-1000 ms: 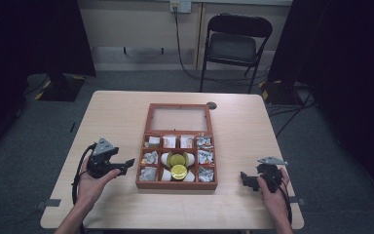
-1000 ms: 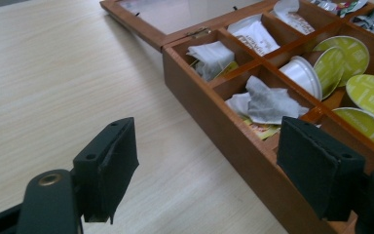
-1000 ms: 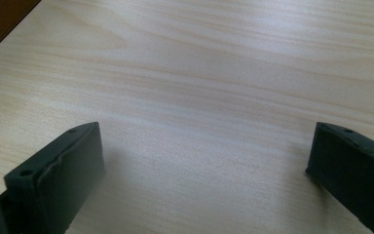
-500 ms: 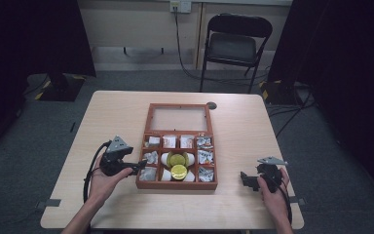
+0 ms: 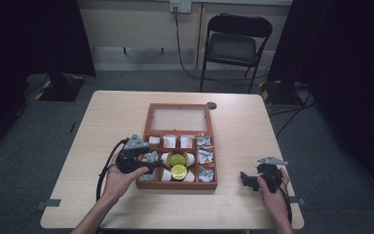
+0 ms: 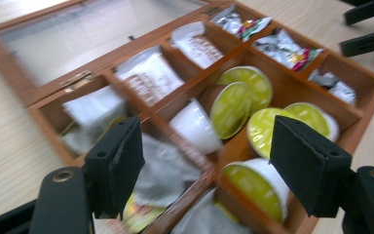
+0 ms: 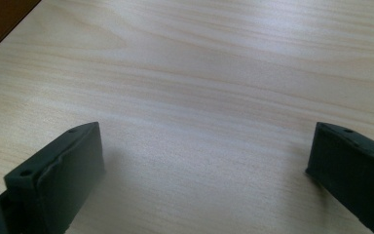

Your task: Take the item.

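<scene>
The left gripper [image 5: 152,163] is being carried from the bare table in over the wooden box [image 6: 360,109] since a second ago, its jaws being narrowed yet nothing being gripped — a pick is being prepared. Between and just beyond the jaws five green-lidded pods [image 6: 231,108] are being framed, with three white sachets [image 6: 151,78] further ahead and foil packets [image 6: 282,46] beyond. The right gripper [image 5: 249,180] is being held wide open, empty, over the table [image 7: 214,73].

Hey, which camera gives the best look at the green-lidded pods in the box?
The left gripper view: the pods lie close beneath its open jaws, lids and white cups plain. The high view shows them small mid-box. The right gripper view faces the table.
</scene>
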### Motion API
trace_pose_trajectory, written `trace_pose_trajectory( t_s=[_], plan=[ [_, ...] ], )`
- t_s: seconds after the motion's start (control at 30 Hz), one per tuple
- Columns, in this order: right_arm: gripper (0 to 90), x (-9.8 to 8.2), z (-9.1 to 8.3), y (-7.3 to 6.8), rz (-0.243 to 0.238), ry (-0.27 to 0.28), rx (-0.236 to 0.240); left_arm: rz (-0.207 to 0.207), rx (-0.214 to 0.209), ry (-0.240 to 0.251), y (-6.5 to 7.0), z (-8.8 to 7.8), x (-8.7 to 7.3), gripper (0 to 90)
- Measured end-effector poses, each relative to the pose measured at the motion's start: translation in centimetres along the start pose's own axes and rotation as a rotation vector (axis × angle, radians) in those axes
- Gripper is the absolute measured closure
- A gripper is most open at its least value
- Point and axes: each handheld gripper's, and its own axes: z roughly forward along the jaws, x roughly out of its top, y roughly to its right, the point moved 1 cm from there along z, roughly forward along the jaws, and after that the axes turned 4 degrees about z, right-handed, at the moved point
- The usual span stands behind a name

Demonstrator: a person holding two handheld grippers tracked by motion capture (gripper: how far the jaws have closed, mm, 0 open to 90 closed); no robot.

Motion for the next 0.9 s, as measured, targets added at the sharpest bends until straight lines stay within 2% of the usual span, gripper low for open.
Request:
trace_pose_trajectory(
  t_s=[0.2,0.27,0.3,0.37,0.53,0.57,0.6,0.77,0.83,0.9],
  plan=[
    [0.0,0.0,0.0,0.0,0.000,-0.001,-0.001,0.033,-0.034,-0.001,1.1,0.9,1.0,27.7],
    [0.0,0.0,0.0,0.0,0.001,-0.001,-0.001,0.029,-0.040,-0.005,1.3,1.0,1.0,27.8],
    [0.0,0.0,0.0,0.0,0.000,-0.001,-0.001,0.040,-0.058,-0.019,1.5,1.4,1.2,27.9],
    [0.0,0.0,0.0,0.0,0.000,-0.001,-0.001,0.054,-0.063,-0.019,1.8,1.5,1.6,28.1],
    [0.0,0.0,0.0,0.0,-0.001,-0.001,0.000,0.056,-0.079,-0.002,2.1,1.8,2.4,28.8],
    [0.0,0.0,0.0,0.0,-0.001,-0.001,0.000,0.057,-0.099,-0.016,2.1,2.3,2.5,28.8],
    [0.0,0.0,0.0,0.0,-0.001,-0.001,0.000,0.057,-0.099,-0.016,2.1,2.3,2.5,28.8],
    [0.0,0.0,0.0,0.0,-0.002,-0.001,0.000,0.055,-0.163,-0.043,2.8,3.9,2.2,31.6],
    [0.0,0.0,0.0,0.0,-0.002,-0.001,0.000,0.084,-0.162,-0.065,3.1,4.2,2.0,31.8],
    [0.0,0.0,0.0,0.0,-0.002,-0.001,0.000,0.093,-0.163,-0.064,3.2,4.3,1.9,33.5]
  ],
)
